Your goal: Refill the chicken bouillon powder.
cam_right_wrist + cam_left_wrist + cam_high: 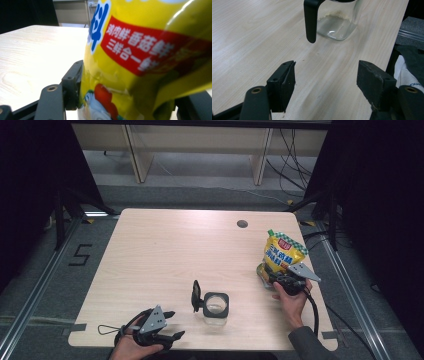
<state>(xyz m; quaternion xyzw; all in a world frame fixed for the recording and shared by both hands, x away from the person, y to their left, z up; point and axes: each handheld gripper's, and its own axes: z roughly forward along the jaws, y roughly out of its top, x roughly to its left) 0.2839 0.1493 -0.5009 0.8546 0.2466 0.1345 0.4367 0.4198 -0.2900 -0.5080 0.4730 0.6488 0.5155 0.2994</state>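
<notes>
Nearest the high camera, at lower left, my left gripper [167, 325] rests wide apart and empty; the glass jar [216, 306] stands bottom centre, while my right gripper [272, 277] clamps the yellow pouch [282, 255] at right on the table [160, 250]. Left gripper view: jar [337, 25] top centre, ahead of parted jaws. Right gripper view: pouch [150, 62] between my jaws, the left pad touching it.

Light wooden table [165, 250], round grommet hole [242, 224] near its far edge, grey floor [200, 195], dangling cables [292, 160]
</notes>
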